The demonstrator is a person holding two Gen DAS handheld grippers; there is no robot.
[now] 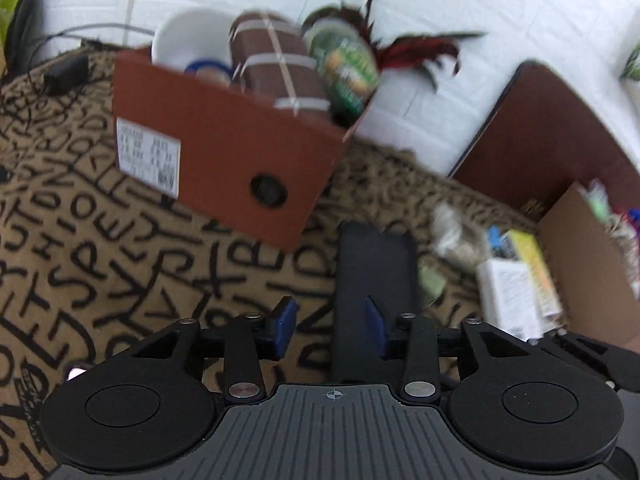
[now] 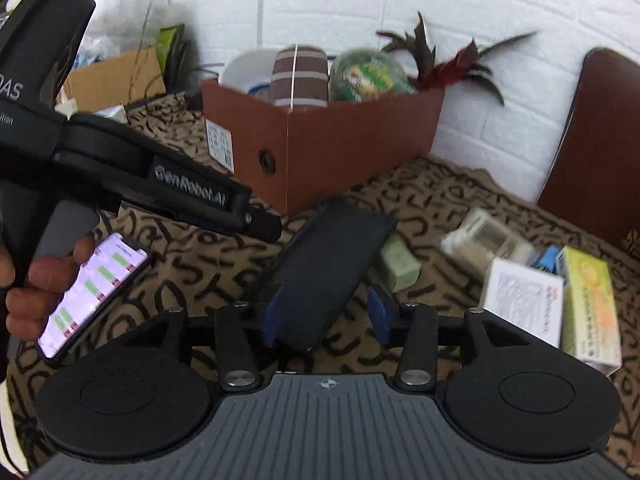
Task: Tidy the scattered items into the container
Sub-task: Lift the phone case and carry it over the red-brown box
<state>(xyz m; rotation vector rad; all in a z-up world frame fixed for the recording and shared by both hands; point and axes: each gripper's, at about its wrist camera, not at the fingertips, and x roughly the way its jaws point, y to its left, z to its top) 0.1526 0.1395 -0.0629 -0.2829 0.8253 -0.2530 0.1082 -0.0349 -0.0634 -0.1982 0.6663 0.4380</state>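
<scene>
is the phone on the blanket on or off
On. The phone lies on the patterned blanket with its screen lit, showing rows of green and red items.

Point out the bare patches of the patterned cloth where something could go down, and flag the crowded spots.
Free: the patterned cloth left of the brown box and the black case, up to the phone in the right wrist view. Crowded: right of the case, where small cartons cluster, and the box itself, already filled.
</scene>
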